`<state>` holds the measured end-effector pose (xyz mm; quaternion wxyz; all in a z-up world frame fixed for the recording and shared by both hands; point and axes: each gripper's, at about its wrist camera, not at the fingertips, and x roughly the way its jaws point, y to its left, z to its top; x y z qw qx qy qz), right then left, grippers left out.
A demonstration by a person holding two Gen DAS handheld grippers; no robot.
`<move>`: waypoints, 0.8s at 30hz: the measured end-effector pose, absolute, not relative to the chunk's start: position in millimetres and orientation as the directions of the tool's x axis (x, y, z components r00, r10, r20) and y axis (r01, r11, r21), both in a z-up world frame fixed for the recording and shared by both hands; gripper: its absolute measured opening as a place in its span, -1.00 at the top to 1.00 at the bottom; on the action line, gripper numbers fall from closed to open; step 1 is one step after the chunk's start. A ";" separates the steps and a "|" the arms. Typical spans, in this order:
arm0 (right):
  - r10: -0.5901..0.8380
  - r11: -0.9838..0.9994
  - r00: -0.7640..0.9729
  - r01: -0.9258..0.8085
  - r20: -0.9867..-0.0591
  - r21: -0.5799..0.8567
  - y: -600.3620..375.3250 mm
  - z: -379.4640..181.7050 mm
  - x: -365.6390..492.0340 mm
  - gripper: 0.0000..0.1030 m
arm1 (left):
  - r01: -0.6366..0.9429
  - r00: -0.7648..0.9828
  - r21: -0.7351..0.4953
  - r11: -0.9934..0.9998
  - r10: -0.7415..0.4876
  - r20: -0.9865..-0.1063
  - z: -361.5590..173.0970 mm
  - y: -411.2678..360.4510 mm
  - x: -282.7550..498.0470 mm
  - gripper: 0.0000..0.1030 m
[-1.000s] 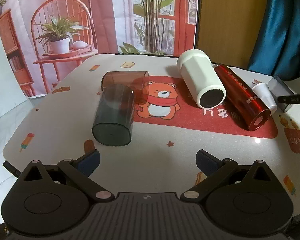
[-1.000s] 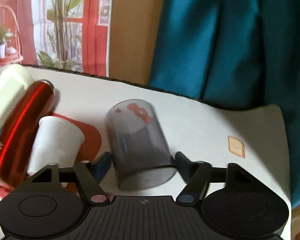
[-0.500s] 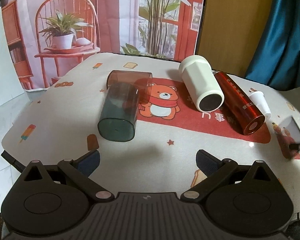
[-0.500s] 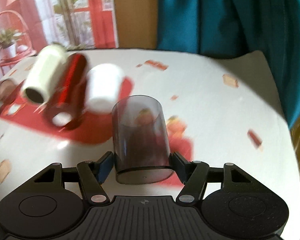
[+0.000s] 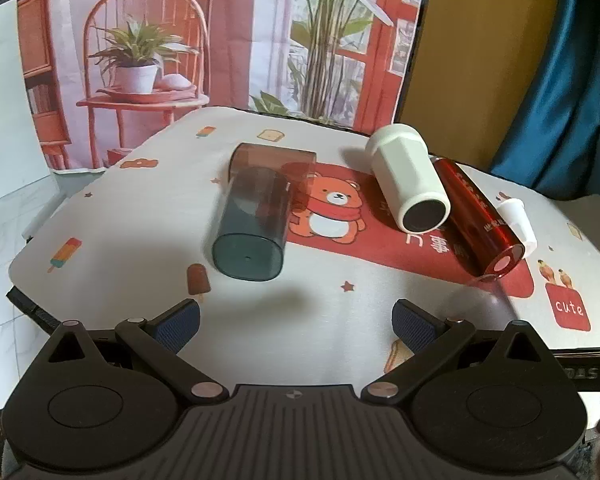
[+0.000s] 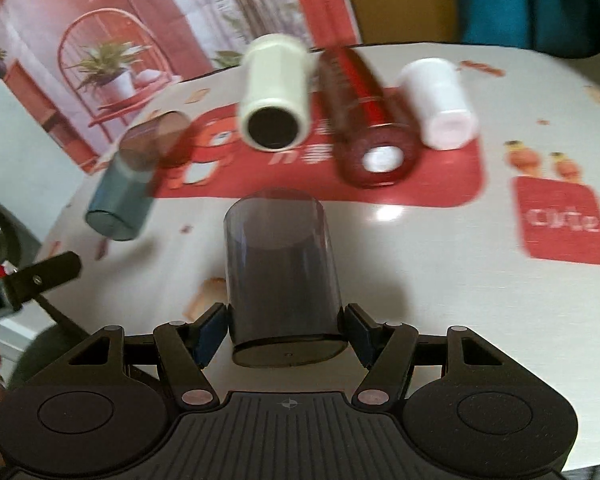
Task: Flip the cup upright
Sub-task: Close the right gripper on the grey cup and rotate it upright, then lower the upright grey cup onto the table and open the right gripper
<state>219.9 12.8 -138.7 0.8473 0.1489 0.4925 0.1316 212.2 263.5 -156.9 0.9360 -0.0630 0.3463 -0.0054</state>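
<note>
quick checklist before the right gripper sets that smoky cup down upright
1. Grip: right gripper shut on the smoky cup, pads on both sides near its closed end: ok.
2. Orientation: closed end faces the camera, so not yet upright: not ok.
3. Landing spot: bare tablecloth beyond the cup: ok.
4. Neighbours: red bottle and cream tumbler lie farther back: ok.
5. Left gripper open, off to the side: ok.
6. Height above the table: cannot tell.

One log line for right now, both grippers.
right gripper: shut on grey cup, lifted | left gripper: open, empty | teal cup: lying on table
</note>
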 end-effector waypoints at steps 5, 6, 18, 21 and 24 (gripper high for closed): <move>0.384 0.916 0.485 -0.094 -0.786 0.389 31.7 -137.1 218.7 -0.18 | -0.054 0.765 -0.123 0.991 -0.038 -0.643 -156.4 268.2 209.4 -1.00; 0.381 0.918 0.488 -0.099 -0.785 0.384 31.9 -140.8 217.8 -0.18 | -0.056 0.765 -0.123 0.991 -0.037 -0.643 -156.4 268.6 209.2 -1.00; 0.298 0.953 0.611 -0.141 -0.733 0.270 2.9 -118.6 184.0 -0.62 | -0.035 0.734 -0.126 0.991 -0.061 -0.676 -163.1 261.0 212.5 -1.00; 0.204 0.979 0.702 -0.125 -0.682 0.163 -2.8 -107.8 166.4 -0.93 | -0.032 0.720 -0.135 0.990 -0.071 -0.690 -165.4 259.0 213.6 -1.00; 0.118 0.993 0.761 -0.097 -0.638 0.068 -11.4 -108.2 155.3 -0.99 | -0.033 0.704 -0.139 0.990 -0.076 -0.706 -168.2 256.1 215.6 -1.00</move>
